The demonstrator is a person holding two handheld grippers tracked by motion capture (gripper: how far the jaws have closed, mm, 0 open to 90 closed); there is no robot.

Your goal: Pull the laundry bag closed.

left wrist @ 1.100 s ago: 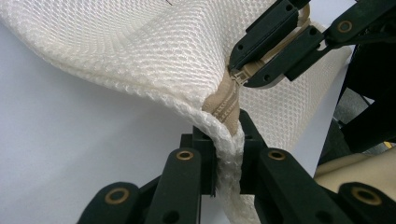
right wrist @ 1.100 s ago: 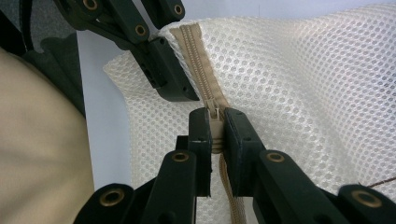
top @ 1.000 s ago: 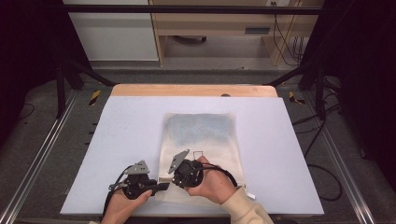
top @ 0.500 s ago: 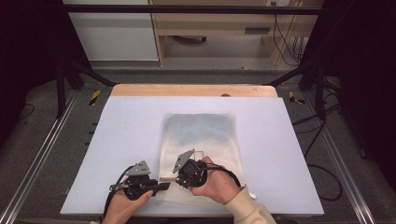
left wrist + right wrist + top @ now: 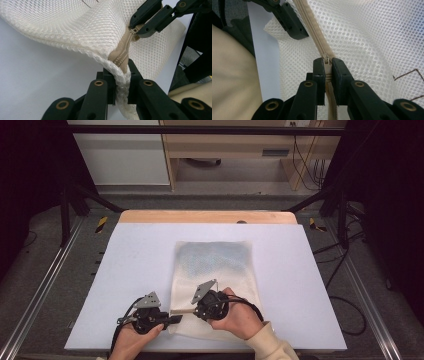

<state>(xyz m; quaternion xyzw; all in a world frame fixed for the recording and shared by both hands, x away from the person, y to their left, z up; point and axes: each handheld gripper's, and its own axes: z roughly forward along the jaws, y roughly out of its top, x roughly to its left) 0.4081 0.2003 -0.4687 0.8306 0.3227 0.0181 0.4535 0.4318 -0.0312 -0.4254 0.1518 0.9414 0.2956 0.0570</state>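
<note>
A cream mesh laundry bag (image 5: 215, 270) lies flat on the white table (image 5: 140, 260), with something bluish showing through its far half. A beige zipper (image 5: 312, 27) runs along the bag's near edge. My left gripper (image 5: 121, 77) is shut on the bag's near left corner (image 5: 117, 72), at the end of the zipper. My right gripper (image 5: 327, 65) is shut on the zipper pull (image 5: 327, 62), a short way along the zipper from the left one. In the high view both grippers, left (image 5: 172, 319) and right (image 5: 192, 310), sit close together at the bag's near left corner.
The table's wooden far edge (image 5: 207, 216) borders dark floor with cables. A metal frame rail (image 5: 40, 290) runs along the left side. Behind the table stand a white cabinet (image 5: 120, 155) and a wooden shelf (image 5: 235, 150).
My right gripper has slid a little to the right along the near edge of the bag, away from the left gripper. The left gripper has stayed put.
</note>
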